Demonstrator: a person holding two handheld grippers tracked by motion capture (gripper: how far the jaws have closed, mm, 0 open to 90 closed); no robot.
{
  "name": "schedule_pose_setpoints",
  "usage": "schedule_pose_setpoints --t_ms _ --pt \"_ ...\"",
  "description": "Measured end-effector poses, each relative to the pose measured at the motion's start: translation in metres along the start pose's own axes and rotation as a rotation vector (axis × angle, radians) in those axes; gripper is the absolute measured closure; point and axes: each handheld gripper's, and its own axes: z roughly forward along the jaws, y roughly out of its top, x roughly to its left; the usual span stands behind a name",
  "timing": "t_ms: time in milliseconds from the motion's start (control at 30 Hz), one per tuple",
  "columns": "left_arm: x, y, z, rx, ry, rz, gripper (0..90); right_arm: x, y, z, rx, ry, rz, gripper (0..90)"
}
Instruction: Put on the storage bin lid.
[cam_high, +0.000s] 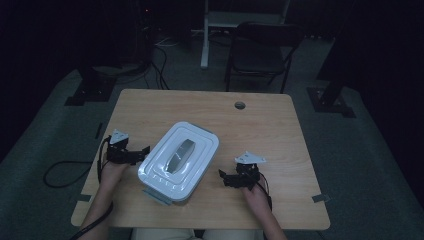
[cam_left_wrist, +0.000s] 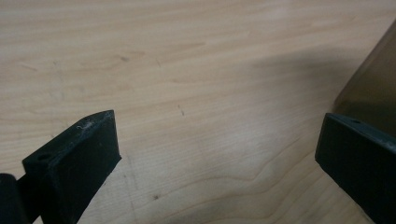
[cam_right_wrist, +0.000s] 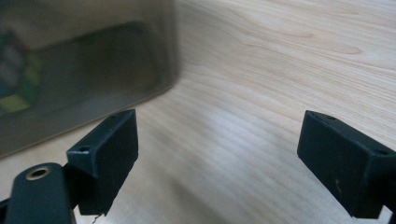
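I have both grippers down at the table (cam_high: 280, 120), one on each side of the storage box (cam_high: 178, 161), and I read this as the approach step before opening or lifting it: nothing is gripped yet. The left gripper (cam_high: 142, 151) sits just beside the box's left wall with its 2 jaws spread wide and only bare wood between them; in the left gripper view the box's translucent wall (cam_left_wrist: 373, 88) shows past the right-hand jaw, close to it but, as far as I can tell, not touching. The right gripper (cam_high: 224, 177) rests near the box's right side, a little apart from it, jaws also wide apart and empty; its own view shows the smoky side of the box (cam_right_wrist: 84, 70) ahead and to the left, with blurred coloured shapes inside that I cannot identify. The box lies slightly left of the table's middle, turned at an angle, its white lid (cam_high: 200, 137) on and a grey handle (cam_high: 181, 154) lying flat along the top. A pale blue latch (cam_high: 157, 196) juts from the near end, and I think another shows at the far end. My next move, I judge, calls for bringing each gripper square to a latch or wall, then closing gently, since the plastic looks smooth and may slip.
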Motion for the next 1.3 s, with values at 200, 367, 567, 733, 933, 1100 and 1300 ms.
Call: schedule_pose_setpoints --t_ms 200,367,567,733,933,1100,1300 --pt "-0.008 -0.006 0.011 0.024 -0.027 0.010 0.6 -0.002 0.007 0.013 0.015 -0.083 0.069 12.4" --pt "-0.016 -0.006 0.016 0.033 -0.053 0.034 0.6 -0.004 0.010 0.022 0.021 -0.132 0.123 15.1" --pt "-0.028 -0.004 0.017 0.023 -0.087 0.058 0.6 0.002 0.017 0.027 0.010 -0.135 0.135 13.8" --pt "-0.031 -0.007 0.016 0.022 -0.091 0.044 0.6 0.010 0.023 0.028 -0.011 -0.121 0.130 13.2" --pt "-0.040 -0.008 0.017 0.037 -0.122 0.044 0.6 0.011 0.026 0.030 -0.002 -0.133 0.117 13.6" --pt "-0.053 -0.012 0.019 0.076 -0.142 0.034 0.6 0.009 0.026 0.028 -0.007 -0.130 0.130 13.7" --pt "-0.068 -0.015 0.017 0.087 -0.123 0.050 0.6 0.005 0.022 0.026 0.008 -0.127 0.131 13.7"
